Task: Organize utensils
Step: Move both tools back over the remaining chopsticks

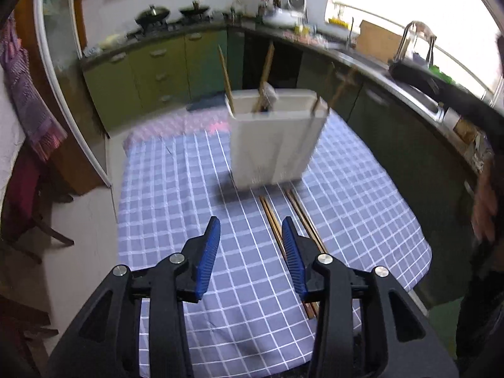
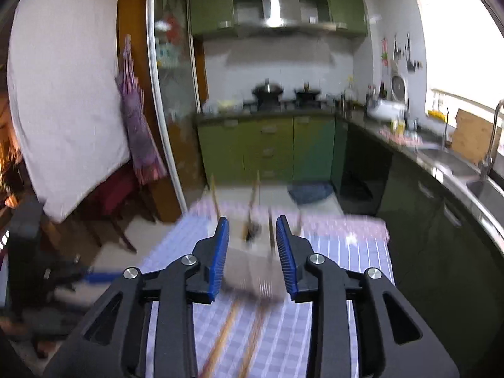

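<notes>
A white utensil holder (image 1: pixel 274 145) stands on the blue checked tablecloth (image 1: pixel 163 189). Wooden chopsticks (image 1: pixel 225 75) stick up from its left compartment, and a blurred one (image 1: pixel 315 110) leans at its right end. Two pairs of chopsticks (image 1: pixel 271 217) lie flat on the cloth in front of it, beside the right finger of my left gripper (image 1: pixel 251 220). That gripper is open over the cloth and holds nothing. My right gripper (image 2: pixel 252 219) is open just before the blurred holder (image 2: pixel 245 271). A blurred chopstick (image 2: pixel 271 236) stands beyond its jaws, untouched. More chopsticks (image 2: pixel 228 324) lie below.
Green cabinets (image 1: pixel 157 72) and a dark counter with a sink (image 1: pixel 419 94) curve round the far and right sides. A person's hand (image 1: pixel 485 208) is at the right edge. A dark red chair (image 2: pixel 116 195) and a purple cloth (image 1: pixel 28 94) are to the left.
</notes>
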Demonstrator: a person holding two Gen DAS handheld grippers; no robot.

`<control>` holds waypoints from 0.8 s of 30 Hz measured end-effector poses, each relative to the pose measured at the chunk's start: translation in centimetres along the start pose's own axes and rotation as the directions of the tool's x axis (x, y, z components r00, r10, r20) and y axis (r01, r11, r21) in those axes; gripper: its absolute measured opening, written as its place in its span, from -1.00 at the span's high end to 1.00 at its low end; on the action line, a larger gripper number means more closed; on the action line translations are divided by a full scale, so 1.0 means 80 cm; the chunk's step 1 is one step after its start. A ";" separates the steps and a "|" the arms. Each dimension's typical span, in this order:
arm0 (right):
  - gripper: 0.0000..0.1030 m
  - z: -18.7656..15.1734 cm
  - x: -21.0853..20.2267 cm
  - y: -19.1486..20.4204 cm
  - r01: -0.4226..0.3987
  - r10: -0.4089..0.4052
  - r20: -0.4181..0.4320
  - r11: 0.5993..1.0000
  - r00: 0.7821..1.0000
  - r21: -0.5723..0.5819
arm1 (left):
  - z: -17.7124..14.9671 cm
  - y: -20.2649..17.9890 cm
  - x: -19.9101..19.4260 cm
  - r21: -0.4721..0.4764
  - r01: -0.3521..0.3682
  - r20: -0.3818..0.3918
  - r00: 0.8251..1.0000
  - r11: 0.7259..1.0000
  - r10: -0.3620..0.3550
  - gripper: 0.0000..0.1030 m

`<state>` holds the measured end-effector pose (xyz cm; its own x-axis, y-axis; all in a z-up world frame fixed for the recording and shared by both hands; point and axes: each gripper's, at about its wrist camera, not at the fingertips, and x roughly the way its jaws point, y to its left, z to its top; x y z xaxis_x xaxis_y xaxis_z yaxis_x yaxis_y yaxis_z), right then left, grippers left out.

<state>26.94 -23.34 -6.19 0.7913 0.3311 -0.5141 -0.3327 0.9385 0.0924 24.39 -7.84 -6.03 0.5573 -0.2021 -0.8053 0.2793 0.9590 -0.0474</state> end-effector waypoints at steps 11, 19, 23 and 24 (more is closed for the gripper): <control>0.38 -0.164 0.087 -0.082 0.129 -0.093 -0.350 0.988 0.932 0.081 | -0.006 -0.031 0.141 -0.041 -0.022 -0.246 0.969 0.999 0.011 0.29; 0.36 -0.179 0.102 -0.088 0.102 -0.062 -0.383 0.991 0.922 0.085 | -0.007 -0.031 0.194 -0.097 -0.045 -0.344 0.939 0.994 0.009 0.43; 0.30 -0.181 0.101 -0.091 0.098 -0.057 -0.383 0.991 0.922 0.090 | -0.006 -0.034 0.206 -0.102 -0.048 -0.360 0.933 0.994 0.008 0.43; 0.30 -0.180 0.101 -0.092 0.096 -0.054 -0.383 0.991 0.922 0.092 | -0.006 -0.034 0.209 -0.100 -0.051 -0.364 0.931 0.994 0.011 0.43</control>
<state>28.37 -28.99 -23.29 0.5515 0.2170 -0.8054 -0.2063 0.9711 0.1204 32.56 -13.75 -19.66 0.2375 -0.1051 -0.9657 0.1705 0.9832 -0.0651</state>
